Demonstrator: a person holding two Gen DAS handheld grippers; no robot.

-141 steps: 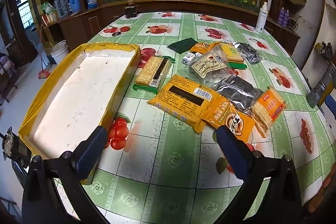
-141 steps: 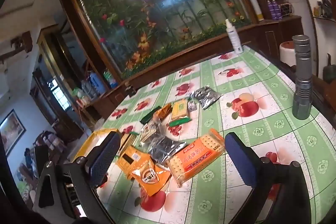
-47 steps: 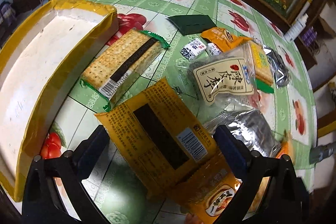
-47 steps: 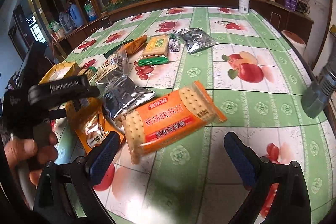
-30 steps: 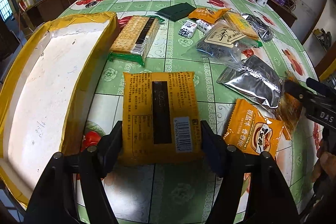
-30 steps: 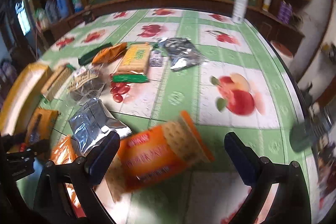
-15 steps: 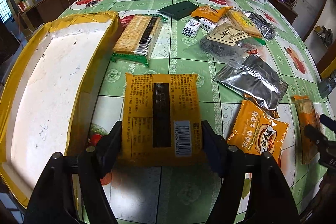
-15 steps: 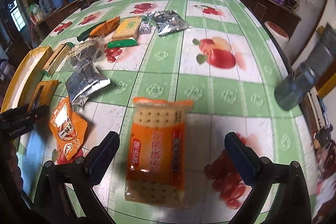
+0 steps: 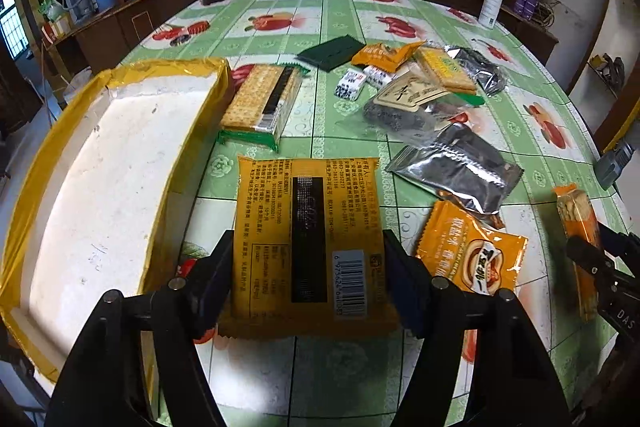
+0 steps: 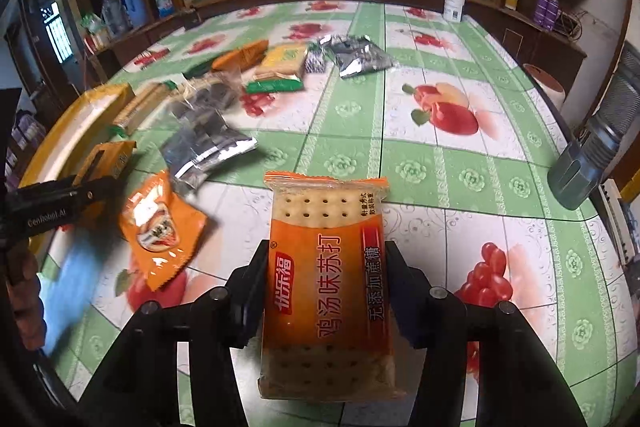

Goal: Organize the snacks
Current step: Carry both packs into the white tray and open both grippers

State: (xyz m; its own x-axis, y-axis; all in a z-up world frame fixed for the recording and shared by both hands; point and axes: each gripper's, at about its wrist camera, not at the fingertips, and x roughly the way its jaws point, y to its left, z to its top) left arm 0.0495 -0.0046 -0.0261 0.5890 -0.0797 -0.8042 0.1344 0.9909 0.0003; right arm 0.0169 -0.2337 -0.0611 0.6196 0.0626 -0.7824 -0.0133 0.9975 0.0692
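Closing on the yellow pack (image 9: 306, 239), the left gripper (image 9: 308, 279) is seen at the lower centre of its frame, pads pressed to both side edges. The white box (image 9: 100, 187) with yellow-taped rim lies at the left, just beside the pack. In the right wrist frame the orange cracker pack (image 10: 326, 283) is clamped between the closing jaws of the right gripper (image 10: 325, 287), at lower centre. More snacks are scattered across the upper left over the green tablecloth (image 10: 460, 163)

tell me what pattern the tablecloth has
Green and white squares with red fruit prints and small rosettes on the plastic tablecloth, clearest in the right wrist view.
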